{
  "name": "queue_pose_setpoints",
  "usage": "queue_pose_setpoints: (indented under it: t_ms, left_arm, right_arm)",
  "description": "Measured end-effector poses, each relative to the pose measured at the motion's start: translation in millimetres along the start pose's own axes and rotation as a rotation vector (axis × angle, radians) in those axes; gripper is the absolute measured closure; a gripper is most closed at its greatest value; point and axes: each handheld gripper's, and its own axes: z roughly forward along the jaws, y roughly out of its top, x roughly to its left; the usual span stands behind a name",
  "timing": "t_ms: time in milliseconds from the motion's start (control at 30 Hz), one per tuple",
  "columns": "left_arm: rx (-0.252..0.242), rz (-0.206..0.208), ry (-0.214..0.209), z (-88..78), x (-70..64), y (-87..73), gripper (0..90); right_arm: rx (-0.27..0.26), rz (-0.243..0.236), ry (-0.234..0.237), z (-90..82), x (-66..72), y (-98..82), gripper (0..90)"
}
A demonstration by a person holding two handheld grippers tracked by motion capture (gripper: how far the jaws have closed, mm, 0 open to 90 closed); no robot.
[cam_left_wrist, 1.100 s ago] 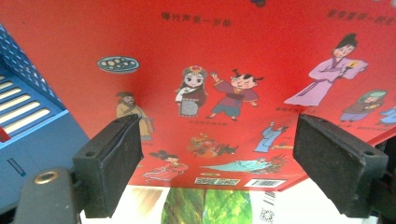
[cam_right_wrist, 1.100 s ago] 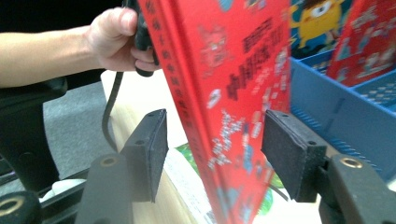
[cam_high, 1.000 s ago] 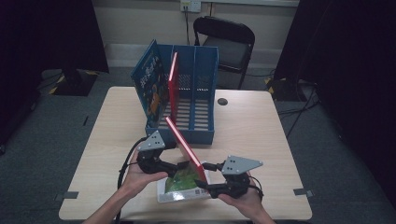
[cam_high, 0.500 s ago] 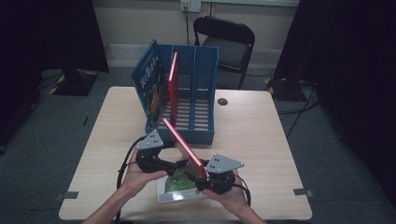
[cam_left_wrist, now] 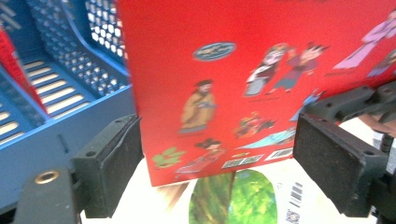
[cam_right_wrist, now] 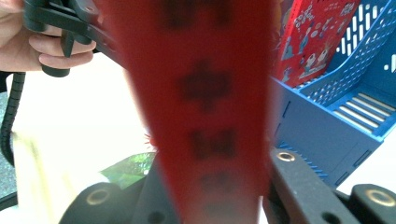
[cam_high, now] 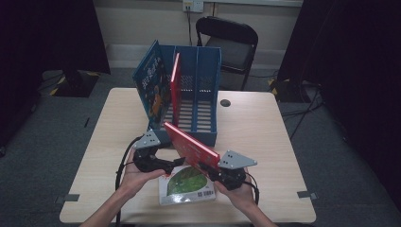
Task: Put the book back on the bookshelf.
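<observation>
A red picture book (cam_high: 191,146) hangs tilted over the table's near side, its far corner by the blue rack. My right gripper (cam_high: 209,169) is shut on its lower right edge; its jaws have just been closing, and the blurred red book (cam_right_wrist: 210,93) runs up between them in the right gripper view (cam_right_wrist: 210,191). My left gripper (cam_high: 172,166) sits under the book's left side with its jaws wide open (cam_left_wrist: 217,163). The red cover (cam_left_wrist: 261,70) faces that camera and touches neither pad. A white and green book (cam_high: 187,185) lies flat beneath.
A blue slotted file rack (cam_high: 203,101) stands mid-table. A second red book (cam_high: 175,85) stands in its left slot, and a blue book (cam_high: 151,87) leans on its left side. A black chair (cam_high: 231,42) sits behind the table (cam_high: 265,132).
The right gripper came in leftward from beside the flat book to the red book's lower edge and closed on it. The left hand stayed in place.
</observation>
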Motion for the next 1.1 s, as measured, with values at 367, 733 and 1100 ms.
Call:
queue_pose_setpoints:
  t_ms: [367, 733, 1100]
  left_arm:
    - [-0.063, -0.009, 0.075, -21.8, 13.3, 6.4, 20.0]
    - [-0.075, 0.019, 0.074, -25.4, 11.4, 8.2, 24.6]
    - [-0.077, -0.007, 0.077, -23.2, 14.7, 8.2, 20.4]
  right_arm:
    - [-0.041, -0.030, 0.099, 23.8, -1.9, 15.8, 78.4]
    - [-0.082, 0.030, 0.186, 30.6, -7.4, 17.7, 73.5]
    - [-0.095, 0.017, 0.174, 34.8, -5.6, 30.4, 79.8]
